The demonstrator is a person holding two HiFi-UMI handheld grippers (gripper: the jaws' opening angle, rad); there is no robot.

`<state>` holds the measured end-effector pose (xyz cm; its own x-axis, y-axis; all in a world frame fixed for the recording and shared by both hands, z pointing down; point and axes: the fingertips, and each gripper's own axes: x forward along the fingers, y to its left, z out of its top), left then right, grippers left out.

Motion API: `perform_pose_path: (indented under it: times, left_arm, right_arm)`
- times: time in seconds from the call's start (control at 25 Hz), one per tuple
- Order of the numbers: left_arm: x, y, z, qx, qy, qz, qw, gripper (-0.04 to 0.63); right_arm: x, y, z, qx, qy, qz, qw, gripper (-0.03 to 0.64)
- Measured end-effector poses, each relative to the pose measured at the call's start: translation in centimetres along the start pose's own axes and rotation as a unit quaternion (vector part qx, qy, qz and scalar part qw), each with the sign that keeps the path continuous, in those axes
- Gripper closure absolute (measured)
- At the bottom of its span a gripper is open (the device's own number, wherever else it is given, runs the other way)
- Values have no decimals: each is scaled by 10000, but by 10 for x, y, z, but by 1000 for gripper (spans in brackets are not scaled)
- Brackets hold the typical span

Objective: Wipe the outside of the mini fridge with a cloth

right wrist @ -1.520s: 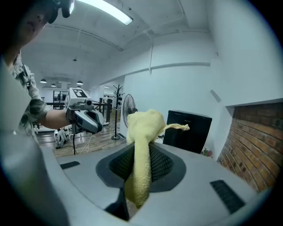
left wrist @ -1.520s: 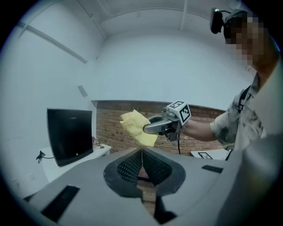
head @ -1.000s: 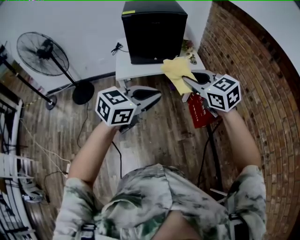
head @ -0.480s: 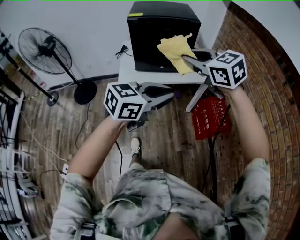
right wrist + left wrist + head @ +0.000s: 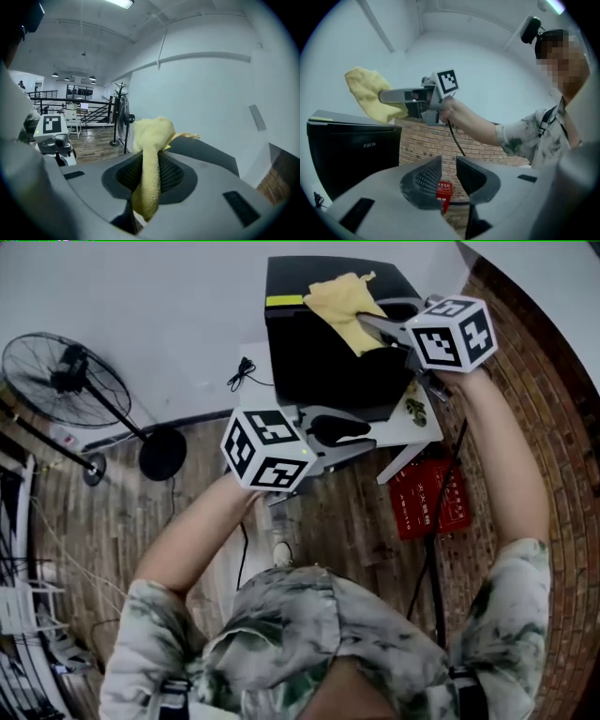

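Observation:
The black mini fridge (image 5: 328,362) stands on a small white table (image 5: 424,432) against the white wall. My right gripper (image 5: 367,324) is shut on a yellow cloth (image 5: 342,304), which lies over the fridge's top near its right side. In the right gripper view the cloth (image 5: 152,140) hangs pinched between the jaws (image 5: 150,176) above the fridge top (image 5: 206,152). My left gripper (image 5: 364,433) hovers low in front of the fridge, open by a narrow gap, holding nothing. The left gripper view shows its jaws (image 5: 448,173), the fridge (image 5: 351,154) and the cloth (image 5: 370,93).
A standing fan (image 5: 66,381) is on the wooden floor at the left. A red crate (image 5: 429,498) sits under the table's right side. A brick wall (image 5: 553,409) runs along the right. A black cable (image 5: 246,371) lies on the table beside the fridge.
The person has stepped closer to the fridge. My right gripper carried the cloth up from the fridge's front onto its top. My left gripper moved in towards the fridge's lower front.

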<state>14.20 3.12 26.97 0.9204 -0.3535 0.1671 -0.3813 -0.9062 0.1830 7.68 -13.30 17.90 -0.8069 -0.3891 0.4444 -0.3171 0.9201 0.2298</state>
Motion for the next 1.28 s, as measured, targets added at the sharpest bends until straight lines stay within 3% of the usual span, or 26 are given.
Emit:
perform_pose_path:
  times: [0.28,0.68,0.92,1.28]
  left_arm:
    - [-15,68,10,43,64,-172,9998,506]
    - [1,117,30,-113,-94,-5,9999,506]
    - [24,128,33,-191,-164,-113,9996,506]
    - [62,134,31,-179,-37,-440,9989,506]
  right_arm:
    - [95,-48,46,-104,206,-42,9997,525]
    - [185,-79,34,-465,1174,467,9909,525]
    - [180,-123,-5,-265,1580,401,9863,525]
    - [115,-214,-69,173,2005,-292,9791,525]
